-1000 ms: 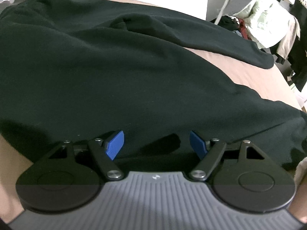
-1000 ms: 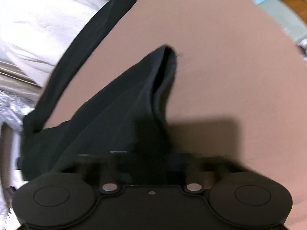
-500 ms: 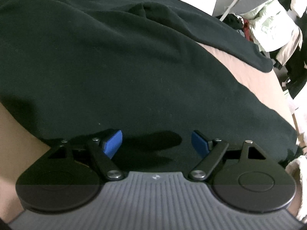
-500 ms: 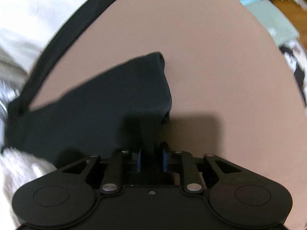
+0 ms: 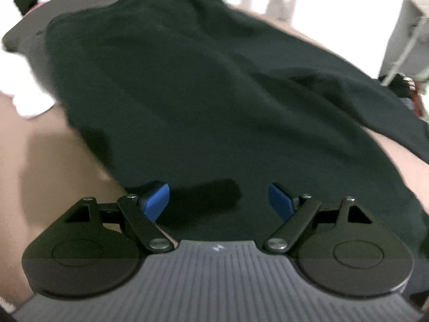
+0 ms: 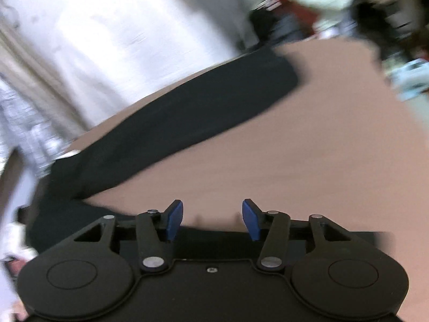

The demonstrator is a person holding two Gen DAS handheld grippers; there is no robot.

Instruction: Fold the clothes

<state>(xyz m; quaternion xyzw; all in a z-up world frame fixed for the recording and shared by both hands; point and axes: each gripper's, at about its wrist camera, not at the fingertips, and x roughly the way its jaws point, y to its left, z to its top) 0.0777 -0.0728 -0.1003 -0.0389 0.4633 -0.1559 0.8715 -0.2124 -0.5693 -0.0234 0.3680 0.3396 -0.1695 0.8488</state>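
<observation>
A black long-sleeved garment [image 5: 214, 102] lies spread over a brown surface [image 5: 34, 161]. In the left wrist view my left gripper [image 5: 219, 201] hovers over the garment's near edge with its blue pads wide apart and nothing between them. In the right wrist view one black sleeve [image 6: 187, 118] stretches diagonally across the brown surface [image 6: 308, 155] toward the far right. My right gripper [image 6: 212, 218] is above bare brown surface, its jaws opening, with nothing between the pads. Dark cloth shows just under its fingers.
White fabric [image 5: 29, 99] lies at the left of the garment. Pale curtains or a wall [image 6: 120, 40] rise behind the surface. A blurred heap of clothes [image 6: 335, 8] sits beyond the far right edge, and a pale upright pole or cord [image 5: 402, 53] stands at the right.
My right gripper let go of the sleeve end, opened and lifted away; the view swung toward the other sleeve. My left gripper slid left along the garment's edge, staying open.
</observation>
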